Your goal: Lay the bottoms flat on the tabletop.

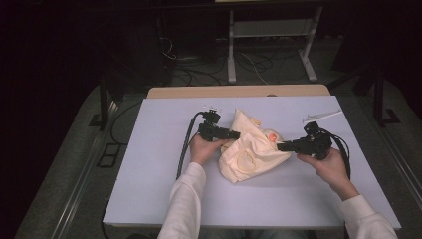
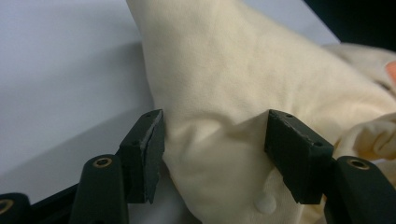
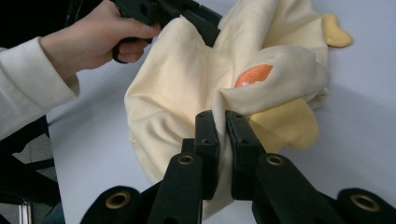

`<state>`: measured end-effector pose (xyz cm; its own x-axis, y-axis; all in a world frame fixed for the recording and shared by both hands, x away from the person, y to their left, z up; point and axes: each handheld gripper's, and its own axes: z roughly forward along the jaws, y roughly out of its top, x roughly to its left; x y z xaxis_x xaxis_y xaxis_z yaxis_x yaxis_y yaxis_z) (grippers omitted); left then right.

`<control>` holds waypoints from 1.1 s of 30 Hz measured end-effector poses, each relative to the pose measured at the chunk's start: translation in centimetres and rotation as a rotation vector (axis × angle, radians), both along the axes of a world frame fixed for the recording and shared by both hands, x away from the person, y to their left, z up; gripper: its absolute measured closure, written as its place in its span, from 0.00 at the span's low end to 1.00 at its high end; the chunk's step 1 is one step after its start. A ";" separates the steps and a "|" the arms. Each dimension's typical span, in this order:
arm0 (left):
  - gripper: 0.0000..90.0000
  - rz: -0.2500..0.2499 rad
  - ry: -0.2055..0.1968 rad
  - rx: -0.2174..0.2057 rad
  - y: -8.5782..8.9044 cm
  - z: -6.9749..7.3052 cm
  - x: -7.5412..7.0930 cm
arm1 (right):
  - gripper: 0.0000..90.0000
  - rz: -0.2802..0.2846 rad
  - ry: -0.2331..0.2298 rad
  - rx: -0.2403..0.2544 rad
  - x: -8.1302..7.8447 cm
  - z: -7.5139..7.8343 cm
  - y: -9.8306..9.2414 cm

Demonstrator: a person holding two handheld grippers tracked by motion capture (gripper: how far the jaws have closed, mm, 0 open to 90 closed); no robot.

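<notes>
My right tongs [image 3: 220,122] are clamped on a fold of the cream garment [image 1: 251,149], jaws pressed together with cloth pinched between them, right at its edge nearest my right hand [image 1: 328,167]. The garment sits bunched up in the middle of the desk [image 1: 149,164], a small orange patch [image 3: 253,74] showing on top of the fold and a yellow flap [image 3: 285,126] tucked under it.

My left tongs [image 2: 212,140] are spread wide, one jaw on each side of a ridge of the cloth, pads close to the fabric but nothing squeezed. From the high view my left hand [image 1: 204,148] has them at the garment's left side.

My guess is I'm setting up a two-point hold to spread or lift this thing. To do it well, I want the left jaws to close on a single clean ridge, not a thick wad, and low enough that the cloth won't slide out. Then pull both hands apart evenly so the right pinch doesn't tear free.

Containers: none on the desk that I can make out. There's a thin pale object [image 1: 321,116] at the far right corner, too small to name.
</notes>
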<state>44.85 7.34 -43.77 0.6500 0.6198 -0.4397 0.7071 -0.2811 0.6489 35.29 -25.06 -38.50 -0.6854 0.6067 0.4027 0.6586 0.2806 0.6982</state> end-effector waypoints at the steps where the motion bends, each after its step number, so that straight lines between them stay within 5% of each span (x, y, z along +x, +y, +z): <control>1: 0.53 -0.001 0.000 0.011 -0.3 -0.1 -0.1 | 0.92 -0.001 -0.001 -0.002 0.0 0.0 0.0; 8: 0.97 -0.017 -0.030 0.047 -0.5 0.2 -0.3 | 0.92 -0.004 -0.004 -0.003 0.0 0.0 -0.2; 18: 0.99 0.001 -0.057 0.020 0.3 1.2 -0.5 | 0.92 -0.024 -0.004 0.000 0.1 0.0 -0.8; 33: 0.99 0.051 -0.121 -0.022 3.1 5.9 -0.9 | 0.92 -0.061 -0.051 -0.018 2.5 2.4 -0.9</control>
<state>43.94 10.48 -37.92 0.6670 0.6445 -0.3738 0.6364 -0.2319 0.7356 37.78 -25.98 -36.07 -0.6666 0.6547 0.3563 0.6382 0.2544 0.7266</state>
